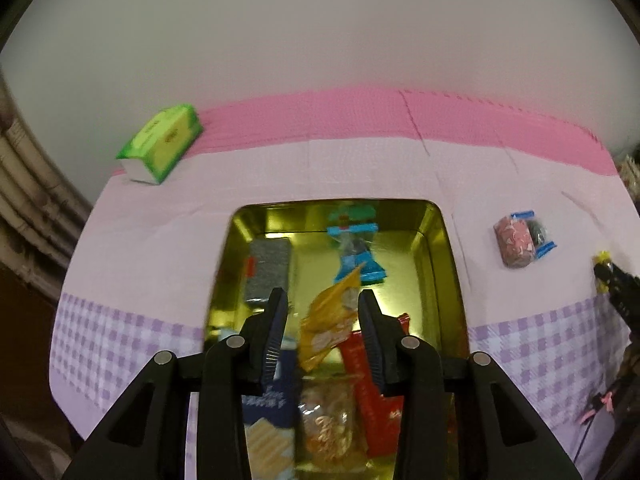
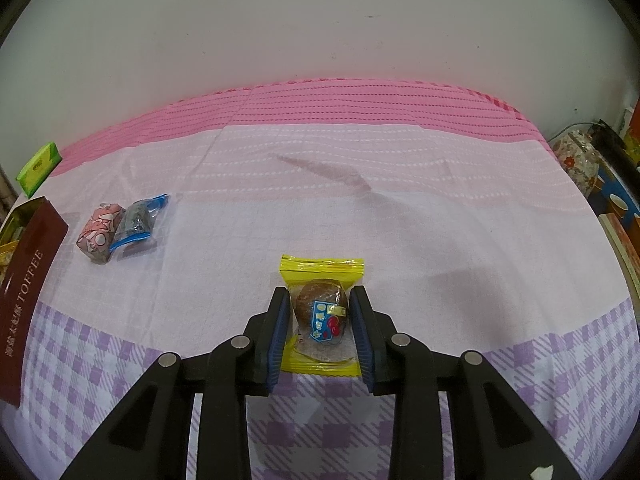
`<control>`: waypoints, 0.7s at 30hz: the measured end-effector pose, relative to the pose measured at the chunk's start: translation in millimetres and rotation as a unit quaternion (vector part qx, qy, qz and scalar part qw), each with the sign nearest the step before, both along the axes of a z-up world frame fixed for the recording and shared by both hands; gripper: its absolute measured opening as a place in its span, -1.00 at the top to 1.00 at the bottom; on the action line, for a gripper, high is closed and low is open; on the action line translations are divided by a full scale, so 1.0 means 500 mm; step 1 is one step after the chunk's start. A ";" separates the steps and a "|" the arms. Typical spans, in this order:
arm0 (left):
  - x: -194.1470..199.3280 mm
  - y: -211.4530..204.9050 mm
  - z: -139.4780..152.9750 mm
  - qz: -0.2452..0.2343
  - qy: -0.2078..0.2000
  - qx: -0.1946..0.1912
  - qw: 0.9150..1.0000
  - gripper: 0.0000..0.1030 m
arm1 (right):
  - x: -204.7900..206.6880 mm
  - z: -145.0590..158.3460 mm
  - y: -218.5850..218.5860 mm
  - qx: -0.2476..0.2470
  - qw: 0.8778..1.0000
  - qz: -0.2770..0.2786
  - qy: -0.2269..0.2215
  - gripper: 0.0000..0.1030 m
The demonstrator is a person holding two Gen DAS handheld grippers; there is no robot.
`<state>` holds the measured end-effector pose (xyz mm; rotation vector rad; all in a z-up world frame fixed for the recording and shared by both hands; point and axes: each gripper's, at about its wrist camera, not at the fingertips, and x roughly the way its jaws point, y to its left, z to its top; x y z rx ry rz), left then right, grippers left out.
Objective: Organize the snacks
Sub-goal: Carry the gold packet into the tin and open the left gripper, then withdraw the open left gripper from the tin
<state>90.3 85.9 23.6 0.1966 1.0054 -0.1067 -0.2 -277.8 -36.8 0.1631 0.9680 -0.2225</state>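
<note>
A: Snacks first. Where's the one I'm working on?

B: On my right camera the yellow snack packet (image 2: 322, 312) lies flat on the table (image 2: 440, 240), its long axis running straight away from me, crimped ends near and far. My right hand-held gripper (image 2: 320, 320) straddles it, pads against the packet's sides; I read that as clamped on it.

A: And the left?

B: My left hand-held gripper (image 1: 322, 332) hangs over the gold tin (image 1: 444, 248), jaws a little apart, nothing gripped. An orange packet (image 1: 330, 320) shows between them, tilted, one corner up; it's blurred, so I can't tell if it's resting.

A: Anything only one view gives?

B: Left alone shows the tin's inside: a grey bar (image 1: 268, 268), a blue packet (image 1: 358, 252), a red packet (image 1: 376, 400). Right alone shows the brown lid (image 2: 30, 280), lettered TOFFEE. Both catch the pink-wrapped snack (image 2: 100, 236) and the green tissue pack (image 1: 162, 142).
</note>
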 end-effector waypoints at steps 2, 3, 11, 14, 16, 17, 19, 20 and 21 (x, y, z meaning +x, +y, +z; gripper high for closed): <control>-0.011 0.015 0.008 0.015 -0.007 0.011 1.000 0.09 | 0.003 0.001 0.002 -0.001 1.000 0.000 0.004 0.43; -0.018 0.025 0.013 0.021 -0.012 0.012 1.000 0.06 | 0.004 0.001 0.003 -0.002 1.000 0.000 0.005 0.43; -0.060 0.097 0.011 0.059 -0.023 0.023 0.998 -0.01 | 0.014 0.005 0.007 -0.008 1.000 -0.004 0.021 0.52; -0.066 0.121 0.003 0.077 -0.021 0.019 0.997 -0.02 | 0.017 0.006 0.013 -0.008 1.000 -0.008 0.026 0.54; -0.071 0.135 -0.002 0.090 -0.024 0.023 0.995 -0.02 | 0.020 0.008 0.019 -0.010 1.000 -0.008 0.028 0.56; -0.075 0.141 -0.003 0.097 -0.028 0.028 0.994 -0.02 | 0.021 0.010 0.021 -0.010 1.000 -0.008 0.028 0.56; -0.082 0.154 -0.003 0.111 -0.039 0.036 0.992 -0.03 | 0.024 0.018 0.027 -0.010 1.000 -0.008 0.028 0.56; -0.085 0.161 -0.004 0.117 -0.040 0.036 0.992 -0.03 | 0.026 0.028 0.032 -0.011 1.000 -0.007 0.024 0.56; -0.088 0.168 -0.004 0.124 -0.042 0.035 0.991 -0.03 | 0.028 0.035 0.037 -0.012 1.000 -0.005 0.020 0.56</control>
